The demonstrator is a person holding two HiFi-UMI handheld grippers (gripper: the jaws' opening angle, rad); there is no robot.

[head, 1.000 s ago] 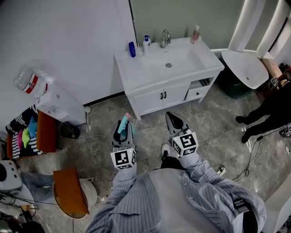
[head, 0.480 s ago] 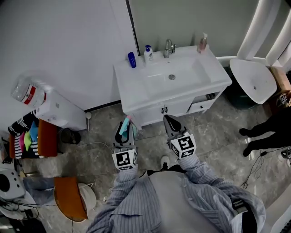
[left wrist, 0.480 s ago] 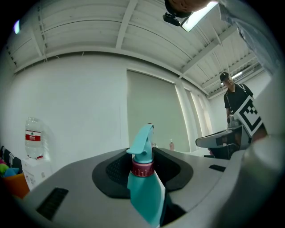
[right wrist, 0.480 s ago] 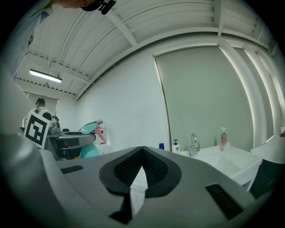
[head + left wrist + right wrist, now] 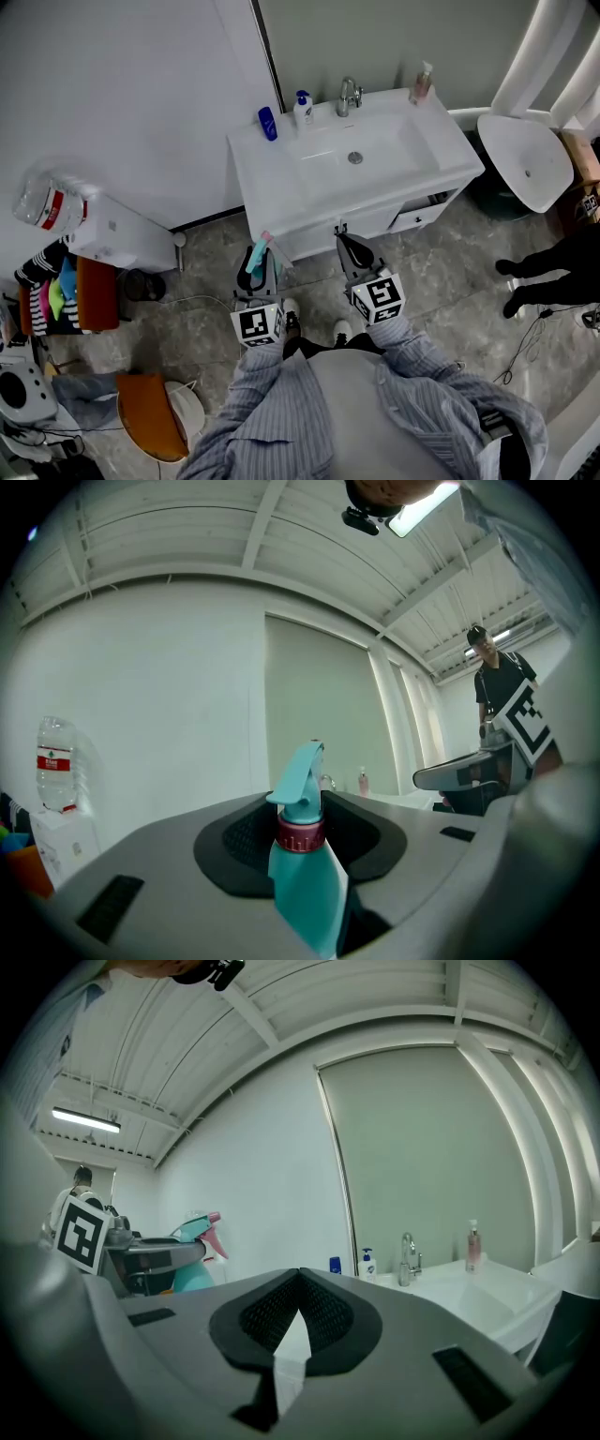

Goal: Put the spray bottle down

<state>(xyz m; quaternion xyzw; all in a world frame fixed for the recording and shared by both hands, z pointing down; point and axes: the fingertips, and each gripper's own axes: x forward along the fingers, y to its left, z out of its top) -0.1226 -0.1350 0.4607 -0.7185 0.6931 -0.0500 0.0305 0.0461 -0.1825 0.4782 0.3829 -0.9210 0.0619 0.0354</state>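
A teal spray bottle with a pink nozzle and a red collar stands upright between the jaws of my left gripper, which is shut on its body. In the left gripper view the spray bottle fills the gap of the left gripper, its trigger head rising above the jaws. My right gripper is held beside it, level, jaws together and nothing in them. The right gripper shows its pads meeting at the tip, with the spray bottle at the far left. Both point at the white vanity.
On the vanity stand a blue bottle, a white pump bottle, a faucet and a pink bottle. A water dispenser is at the left, an orange stool lower left, a white basin and another person's legs at the right.
Both grippers have moved forward toward the vanity front, which now lies much closer to their tips. The left gripper still holds the spray bottle.
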